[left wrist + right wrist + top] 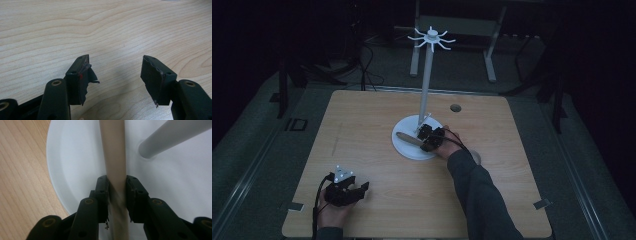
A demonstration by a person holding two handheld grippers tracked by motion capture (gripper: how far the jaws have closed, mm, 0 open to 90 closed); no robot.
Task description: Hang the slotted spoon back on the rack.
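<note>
My right gripper (117, 195) clamps the handle (113, 157) lying on the stand base (75, 157); lift and hanging remain; left gripper (116, 75), seven o'clock, open.

The stand (426, 85) is your one obstacle: its pole rises from a round base (404, 145) mid-table, with hook arms spreading at the top. Left, right and on your side of the stand, the table (362, 125) lies open for passing.
</note>
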